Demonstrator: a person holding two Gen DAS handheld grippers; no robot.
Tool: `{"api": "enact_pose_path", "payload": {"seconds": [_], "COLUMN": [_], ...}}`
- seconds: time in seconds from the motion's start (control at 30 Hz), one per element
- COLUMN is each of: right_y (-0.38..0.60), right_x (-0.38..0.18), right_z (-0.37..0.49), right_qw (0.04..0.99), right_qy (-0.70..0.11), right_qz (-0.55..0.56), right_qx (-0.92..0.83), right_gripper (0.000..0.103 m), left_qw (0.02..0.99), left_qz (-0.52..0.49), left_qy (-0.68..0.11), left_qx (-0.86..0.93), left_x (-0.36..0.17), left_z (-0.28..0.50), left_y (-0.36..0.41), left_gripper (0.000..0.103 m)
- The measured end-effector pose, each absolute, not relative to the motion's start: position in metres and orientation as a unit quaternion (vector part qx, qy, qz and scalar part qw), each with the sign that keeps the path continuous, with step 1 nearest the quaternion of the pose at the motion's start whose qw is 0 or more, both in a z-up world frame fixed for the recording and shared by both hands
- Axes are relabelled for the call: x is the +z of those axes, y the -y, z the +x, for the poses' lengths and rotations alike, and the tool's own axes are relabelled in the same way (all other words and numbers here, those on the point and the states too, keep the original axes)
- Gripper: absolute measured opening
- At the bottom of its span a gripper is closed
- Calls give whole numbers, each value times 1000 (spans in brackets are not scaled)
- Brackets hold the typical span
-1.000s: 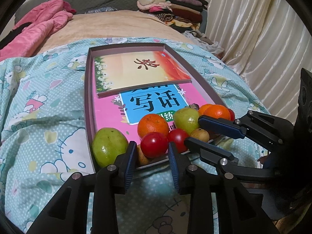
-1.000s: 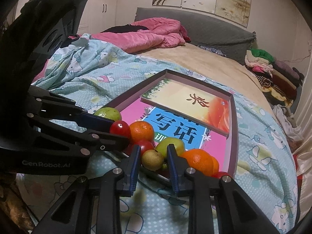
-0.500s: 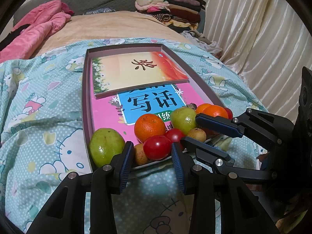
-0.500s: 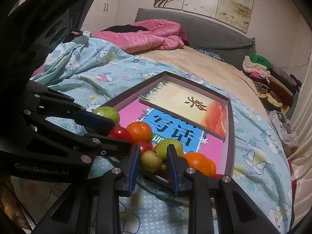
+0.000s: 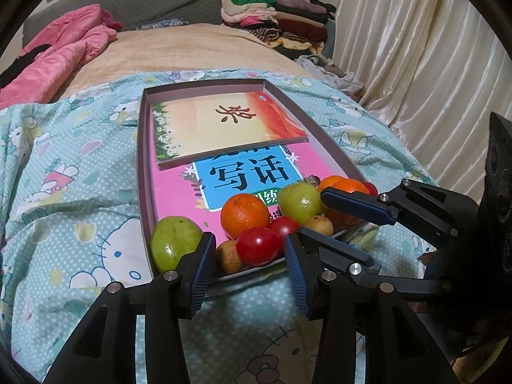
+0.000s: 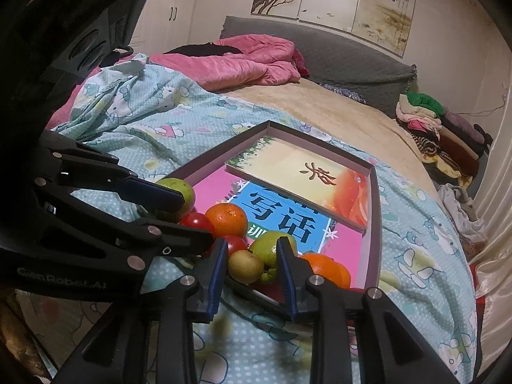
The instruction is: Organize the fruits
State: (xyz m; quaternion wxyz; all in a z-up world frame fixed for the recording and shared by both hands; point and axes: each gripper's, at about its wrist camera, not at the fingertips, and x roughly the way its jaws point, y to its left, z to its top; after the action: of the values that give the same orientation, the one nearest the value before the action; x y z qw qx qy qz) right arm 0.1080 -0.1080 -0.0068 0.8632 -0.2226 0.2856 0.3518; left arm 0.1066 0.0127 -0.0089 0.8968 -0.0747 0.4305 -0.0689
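Fruits point(image 5: 256, 220) bunched at tray point(image 5: 142, 166) near end – both claws, L point(image 5: 248, 267) & R point(image 6: 251, 270), spread, empty, framing small ones to pick.

You have a patterned blue bedsheet point(image 5: 80, 192) spread over the bed. Beyond it lies a tan blanket point(image 5: 192, 44), with a crumpled pink quilt point(image 6: 243, 64) to its left and a pile of folded clothes point(image 5: 275, 19) at its far right. Pale curtains point(image 5: 432, 64) hang right of the sheet; paintings point(image 6: 332, 3) hang above the grey headboard point(image 6: 345, 60).
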Motion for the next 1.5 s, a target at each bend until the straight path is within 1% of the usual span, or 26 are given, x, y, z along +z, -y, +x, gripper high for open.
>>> {"api": "enact_pose_path", "payload": {"seconds": [0.07,0.2,0.27,0.33,0.43,0.5,0.63,0.73,0.8,0.87,0.9,1.03,1.1,1.17,1.23,1.3,1.5], "right_y": [108,110,112,113,115,116,118,119,122,125,128,140,149,159,172,182,189], "right_x": [-6,-2,-1,1,4,7,10,11,12,15,17,26,31,37,45,51,61], "right_z": [108,107,108,109,108,107,107,108,108,107,106,104,105,107,107,104,83], "right_qw": [863,868,869,870,874,877,882,884,887,890,892,899,901,899,894,894,899], "right_qy": [-286,-279,-280,-280,-276,-270,-264,-266,-266,-264,-264,-275,-289,-311,-328,-334,-340], "right_qz": [-222,-214,-205,-199,-191,-187,-184,-179,-175,-168,-164,-134,-102,-64,-12,15,-5], "right_qx": [352,352,353,353,352,352,345,339,335,331,327,313,306,302,304,298,277], "right_gripper": [32,34,40,43,51,54,66,69,72,79,80,93,95,101,102,102,102], "left_qw": [898,902,903,904,907,909,911,913,913,913,912,909,907,905,906,907,903], "left_qz": [-78,-80,-88,-96,-95,-96,-101,-111,-123,-136,-144,-172,-171,-163,-159,-150,-140], "left_qy": [-427,-420,-416,-413,-406,-403,-397,-391,-388,-385,-384,-380,-385,-393,-391,-392,-405], "left_qx": [-69,-60,-59,-58,-51,-49,-42,-34,-26,-13,-7,10,17,22,20,17,20], "left_x": [-7,-4,-1,0,3,4,6,9,11,14,15,23,27,33,41,50,57], "left_z": [106,104,103,102,101,100,99,96,93,90,88,80,76,71,64,57,30], "left_y": [-14,-17,-19,-22,-24,-25,-28,-31,-36,-40,-43,-52,-51,-48,-43,-36,-20], "left_gripper": [50,58,59,60,63,64,71,75,76,78,81,81,81,81,81,81,81]}}
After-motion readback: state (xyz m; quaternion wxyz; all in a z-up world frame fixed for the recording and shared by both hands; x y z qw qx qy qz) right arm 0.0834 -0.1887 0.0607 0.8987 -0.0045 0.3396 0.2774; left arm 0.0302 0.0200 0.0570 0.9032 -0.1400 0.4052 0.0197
